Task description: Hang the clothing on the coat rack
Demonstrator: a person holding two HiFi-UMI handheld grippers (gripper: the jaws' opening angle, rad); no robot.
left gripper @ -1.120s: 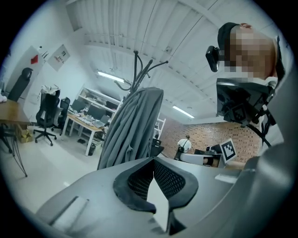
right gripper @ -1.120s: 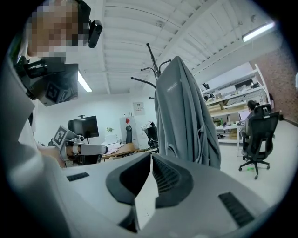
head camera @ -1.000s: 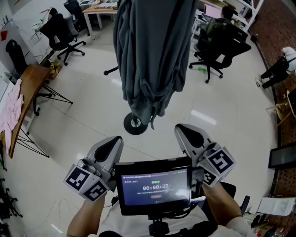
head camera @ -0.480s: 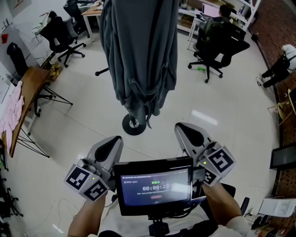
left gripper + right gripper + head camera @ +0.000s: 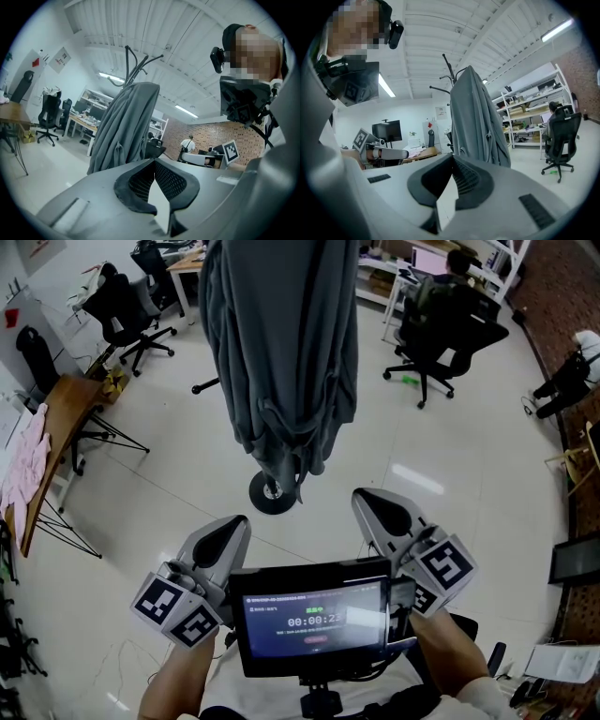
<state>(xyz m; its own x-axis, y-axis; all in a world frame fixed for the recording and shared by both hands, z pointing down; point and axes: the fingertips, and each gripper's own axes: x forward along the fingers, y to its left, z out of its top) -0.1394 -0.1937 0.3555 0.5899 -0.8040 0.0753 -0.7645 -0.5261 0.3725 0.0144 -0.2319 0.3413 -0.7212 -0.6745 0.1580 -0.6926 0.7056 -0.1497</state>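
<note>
A grey garment hangs draped over the coat rack, whose round black base stands on the floor ahead of me. In the left gripper view the garment covers the pole, with bare hooks sticking out above it. The right gripper view shows the garment and the hooks as well. My left gripper and right gripper are both shut and empty, held close to my body, well short of the rack.
Black office chairs stand at the back right and back left. A wooden table with pink cloth is at the left. A screen sits between my grippers. A person stands far off.
The rack and garment have shifted left and up in the head view. The grippers have kept their places.
</note>
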